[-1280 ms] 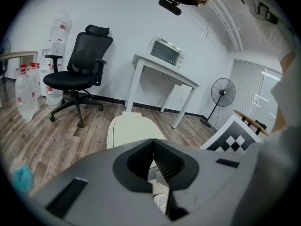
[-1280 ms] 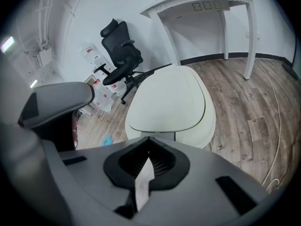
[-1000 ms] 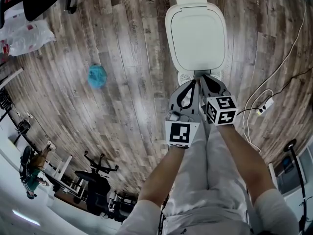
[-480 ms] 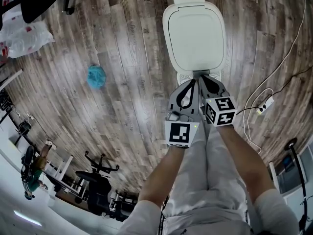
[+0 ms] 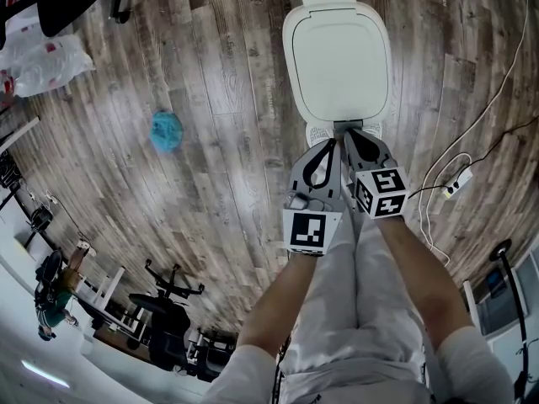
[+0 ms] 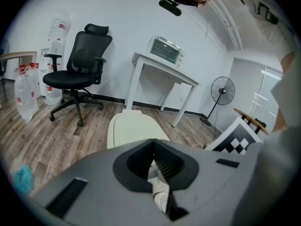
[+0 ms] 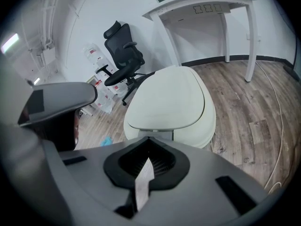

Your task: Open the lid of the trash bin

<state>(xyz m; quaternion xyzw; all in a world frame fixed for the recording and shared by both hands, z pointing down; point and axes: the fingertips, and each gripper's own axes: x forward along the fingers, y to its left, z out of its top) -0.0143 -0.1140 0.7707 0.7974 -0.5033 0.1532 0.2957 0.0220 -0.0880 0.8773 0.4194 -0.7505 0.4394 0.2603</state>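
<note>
The white trash bin stands on the wood floor with its lid down flat; it also shows in the left gripper view as the trash bin and in the right gripper view as the trash bin. A grey tab sticks out at its near edge. My left gripper and right gripper hang side by side just short of that edge, tips almost touching the tab. Both are shut and hold nothing. Seen along their own jaws, the left gripper and right gripper close to a point.
A white shoe rests at the bin's near foot. A blue crumpled wad lies on the floor to the left. A cable with a power strip runs at the right. Behind the bin stand a black office chair, a white table and a fan.
</note>
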